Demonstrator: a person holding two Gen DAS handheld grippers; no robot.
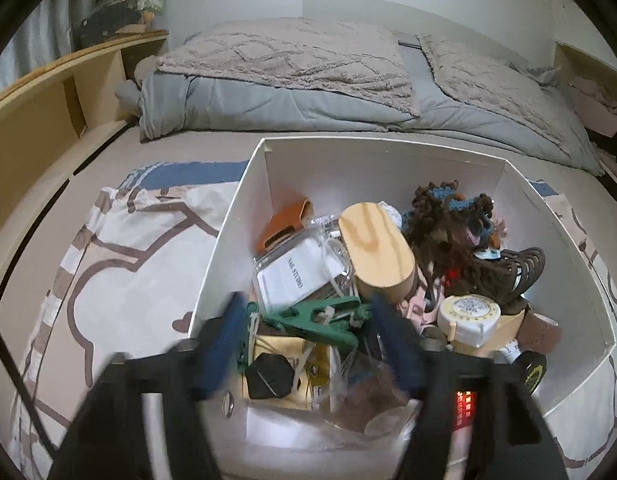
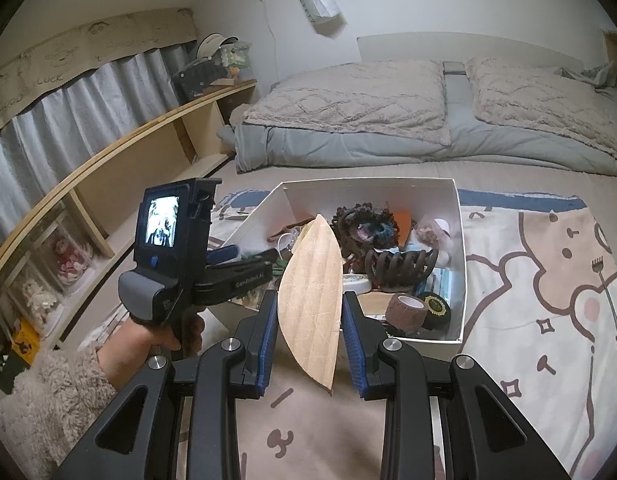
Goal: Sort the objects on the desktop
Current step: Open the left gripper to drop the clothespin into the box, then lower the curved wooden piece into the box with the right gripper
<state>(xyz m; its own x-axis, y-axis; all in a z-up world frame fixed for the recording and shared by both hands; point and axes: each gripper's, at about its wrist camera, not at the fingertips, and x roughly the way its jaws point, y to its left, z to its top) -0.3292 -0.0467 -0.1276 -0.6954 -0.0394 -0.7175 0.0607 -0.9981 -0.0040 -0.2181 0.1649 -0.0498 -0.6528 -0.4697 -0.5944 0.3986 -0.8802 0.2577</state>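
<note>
While the wooden piece is in the grip: the right claw (image 2: pixel 309 298) is clenched on a leaf-shaped wooden piece (image 2: pixel 308 332), one blue pad against each long edge.
Long axis: it runs along the fingers. The far tip points at the white box (image 2: pixel 372 180) and the near tip hangs over the patterned cloth (image 2: pixel 528 280).
Direction to the box: straight ahead of the right claw and slightly to its right. The piece's far tip overlaps the box's near-left part in this view.
Box contents: a brown hair claw clip (image 2: pixel 400 266), a dark scrunchie (image 2: pixel 364 226) and a roll of brown tape (image 2: pixel 406 310) lie packed together.
Left claw (image 1: pixel 312 344): released, with its blurred fingers spread wide over the near end of the box above a green clip (image 1: pixel 320 316). It holds nothing.
Nearer arm: the left claw is already over the clutter, so it looks better placed to pick next. The right claw is occupied and sits behind the near wall.
Uncertain: a wooden oval (image 1: pixel 374 252) shows over the pile in the left wrist view; I cannot tell whether it is the held piece.
Likely next move: probably carrying the piece forward, or aside onto the cloth.
</note>
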